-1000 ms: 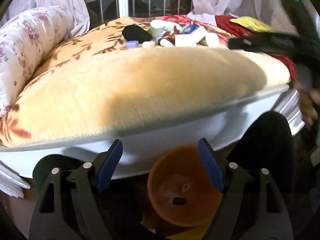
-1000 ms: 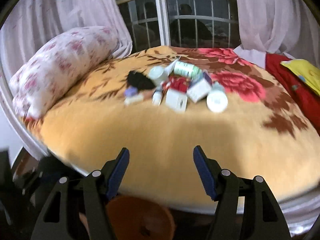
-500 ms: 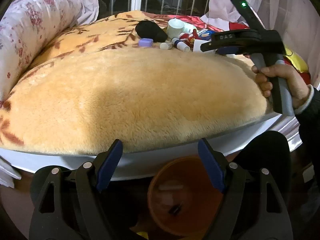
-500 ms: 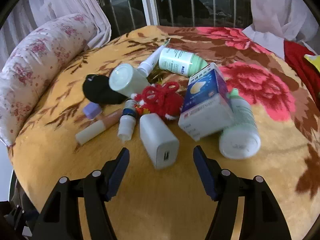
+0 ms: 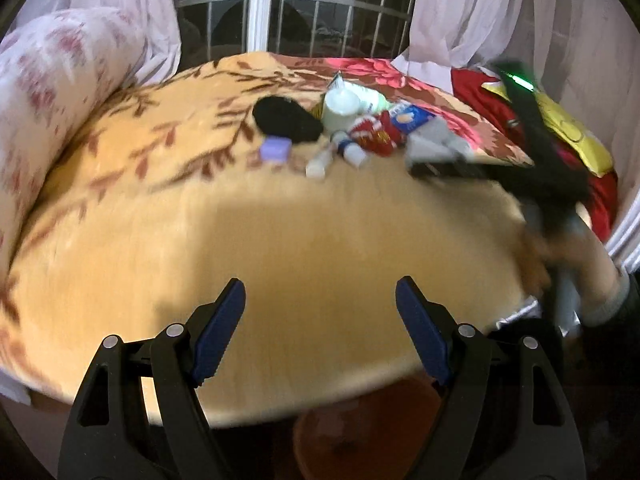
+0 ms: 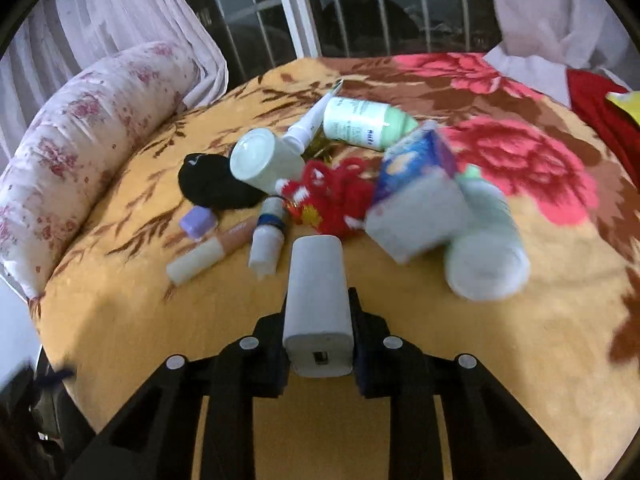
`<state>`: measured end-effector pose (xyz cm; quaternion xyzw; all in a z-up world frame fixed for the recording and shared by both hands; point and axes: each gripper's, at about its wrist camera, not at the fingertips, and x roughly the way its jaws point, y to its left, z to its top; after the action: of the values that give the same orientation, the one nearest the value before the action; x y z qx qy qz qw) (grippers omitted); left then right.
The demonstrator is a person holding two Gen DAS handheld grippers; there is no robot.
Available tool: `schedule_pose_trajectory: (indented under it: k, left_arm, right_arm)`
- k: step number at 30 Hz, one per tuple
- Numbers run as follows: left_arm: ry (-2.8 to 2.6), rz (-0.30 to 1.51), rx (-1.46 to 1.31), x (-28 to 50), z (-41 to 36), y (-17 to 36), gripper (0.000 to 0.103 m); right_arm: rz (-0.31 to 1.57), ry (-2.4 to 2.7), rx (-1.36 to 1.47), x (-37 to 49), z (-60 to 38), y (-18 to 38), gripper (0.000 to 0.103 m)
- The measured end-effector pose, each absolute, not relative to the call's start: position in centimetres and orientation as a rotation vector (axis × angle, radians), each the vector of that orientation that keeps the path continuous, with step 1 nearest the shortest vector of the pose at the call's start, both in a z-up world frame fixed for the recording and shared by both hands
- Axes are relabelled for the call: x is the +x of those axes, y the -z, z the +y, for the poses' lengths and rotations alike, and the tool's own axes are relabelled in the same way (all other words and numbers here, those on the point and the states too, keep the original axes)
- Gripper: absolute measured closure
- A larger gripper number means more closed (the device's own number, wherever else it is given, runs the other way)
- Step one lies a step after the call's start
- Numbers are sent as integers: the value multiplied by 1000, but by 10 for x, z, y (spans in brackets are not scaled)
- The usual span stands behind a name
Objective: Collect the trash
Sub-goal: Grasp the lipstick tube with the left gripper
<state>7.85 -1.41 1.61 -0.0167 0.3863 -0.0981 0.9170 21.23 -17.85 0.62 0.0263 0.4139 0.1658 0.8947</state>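
In the right wrist view a pile of clutter lies on a yellow flowered blanket [image 6: 132, 320]. My right gripper [image 6: 318, 344] is shut on a white USB charger block [image 6: 316, 300] at the near edge of the pile. Behind it lie a small white dropper bottle [image 6: 266, 240], a red yarn tangle [image 6: 340, 196], a blue-and-white carton [image 6: 416, 200], white-green bottles [image 6: 486, 260] and a black lump [image 6: 214, 186]. My left gripper [image 5: 320, 332] stands open over the bare near part of the blanket, far short of the pile [image 5: 348, 128]. An orange bin [image 5: 360, 432] sits below the bed edge.
A flowered bolster pillow [image 6: 76, 160] runs along the left side. Curtains and a barred window [image 6: 360, 4] stand behind the bed. A red cloth and a yellow thing [image 5: 568, 128] lie at the far right. A person's hand [image 5: 576, 260] holds the right gripper's handle.
My right gripper came forward to the pile and shut on the white charger block. My left gripper rose from below the bed edge to over the blanket, still open.
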Motion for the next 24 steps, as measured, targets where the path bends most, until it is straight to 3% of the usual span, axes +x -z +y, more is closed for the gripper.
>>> schedule_pose_trajectory:
  k: [9, 19, 24]
  left_arm:
    - [209, 870, 31, 188, -40, -9, 27]
    - [185, 1028, 19, 251, -49, 15, 31]
    - [192, 1006, 72, 261, -54, 17, 60]
  right_arm:
    - [784, -269, 118, 162, -220, -3, 79]
    - [766, -284, 159, 158, -227, 1, 79]
    - [758, -286, 173, 159, -227, 3, 79]
